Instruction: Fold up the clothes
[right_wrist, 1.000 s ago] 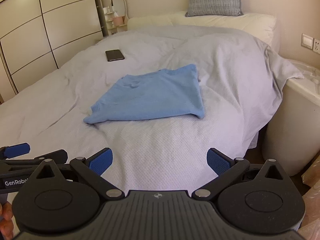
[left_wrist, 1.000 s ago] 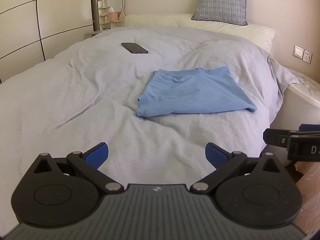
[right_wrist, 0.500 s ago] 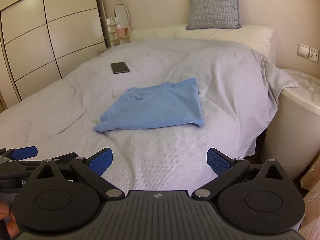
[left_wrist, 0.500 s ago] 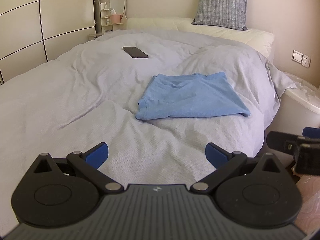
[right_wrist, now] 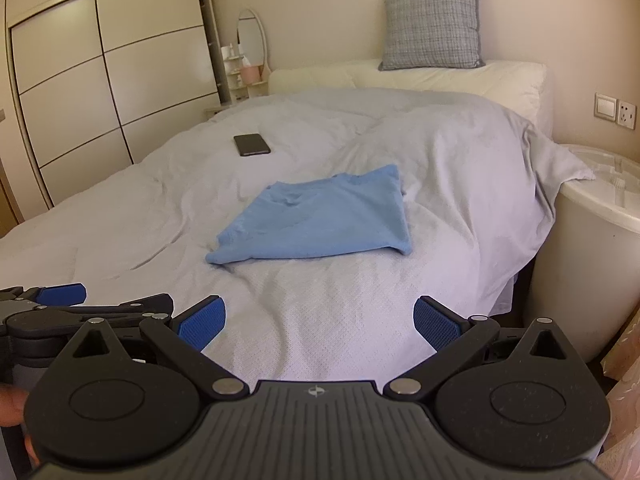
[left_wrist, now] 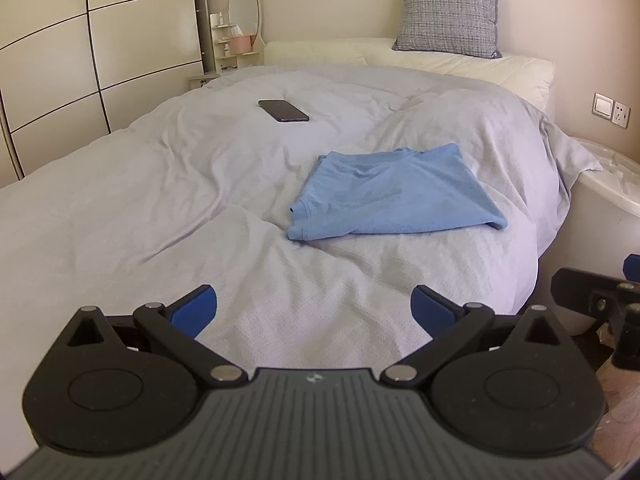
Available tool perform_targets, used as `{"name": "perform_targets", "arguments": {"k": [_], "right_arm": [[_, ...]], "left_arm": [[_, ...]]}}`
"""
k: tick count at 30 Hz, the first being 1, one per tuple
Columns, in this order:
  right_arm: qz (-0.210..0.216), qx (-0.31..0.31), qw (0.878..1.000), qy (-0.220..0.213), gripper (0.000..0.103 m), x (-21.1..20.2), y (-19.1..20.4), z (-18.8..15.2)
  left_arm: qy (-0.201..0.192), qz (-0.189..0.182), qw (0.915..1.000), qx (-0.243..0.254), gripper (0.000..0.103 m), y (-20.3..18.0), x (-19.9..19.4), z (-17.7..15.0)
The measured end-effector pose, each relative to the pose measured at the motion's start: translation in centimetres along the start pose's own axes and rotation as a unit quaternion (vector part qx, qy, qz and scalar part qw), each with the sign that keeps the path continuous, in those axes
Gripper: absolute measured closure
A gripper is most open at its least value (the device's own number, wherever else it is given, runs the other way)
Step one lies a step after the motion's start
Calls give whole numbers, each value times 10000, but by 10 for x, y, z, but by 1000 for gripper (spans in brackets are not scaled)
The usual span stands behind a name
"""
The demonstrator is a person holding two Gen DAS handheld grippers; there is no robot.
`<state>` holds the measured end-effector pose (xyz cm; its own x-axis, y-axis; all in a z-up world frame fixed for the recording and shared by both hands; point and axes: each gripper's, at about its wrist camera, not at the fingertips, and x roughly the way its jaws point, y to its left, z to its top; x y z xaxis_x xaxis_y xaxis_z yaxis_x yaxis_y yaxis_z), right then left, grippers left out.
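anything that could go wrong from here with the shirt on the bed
1. The shirt lies folded but loose, with rumpled layers near its far edge; a one-sided grab would likely undo the fold.
2. The duvet under it is soft and wrinkled, so the tongs could pinch bedding along with the shirt.
3. A phone lies on the duvet beyond the shirt; dragging the bedding might slide it.

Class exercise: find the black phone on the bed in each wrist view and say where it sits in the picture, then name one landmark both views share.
Left wrist view: the black phone lies upper centre-left on the grey duvet, beyond the folded blue garment.
Right wrist view: the black phone sits upper left of centre, beyond the garment's far left corner.
Shared landmark: the grey checked cushion at the headboard.
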<state>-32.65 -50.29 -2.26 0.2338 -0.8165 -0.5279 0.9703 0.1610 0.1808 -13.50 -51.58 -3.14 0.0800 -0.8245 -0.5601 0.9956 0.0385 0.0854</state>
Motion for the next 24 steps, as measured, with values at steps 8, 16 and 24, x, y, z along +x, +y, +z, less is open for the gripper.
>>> {"name": "perform_targets", "arguments": {"k": [8,16,24], "right_arm": [[-14,69,10000,-29,0,-6,-6,-1],[-65,182,9998,-23,0,-9,-15,-2],[-98,190,9997,86,0,-7,-18,-6]], "left_arm": [[23,-79,10000,-55,1,0,-5,-1],[52,-88,9999,-79,1,-1,-8,-2],[102,-119,9998,-122,1,0,-9,-6]]}}
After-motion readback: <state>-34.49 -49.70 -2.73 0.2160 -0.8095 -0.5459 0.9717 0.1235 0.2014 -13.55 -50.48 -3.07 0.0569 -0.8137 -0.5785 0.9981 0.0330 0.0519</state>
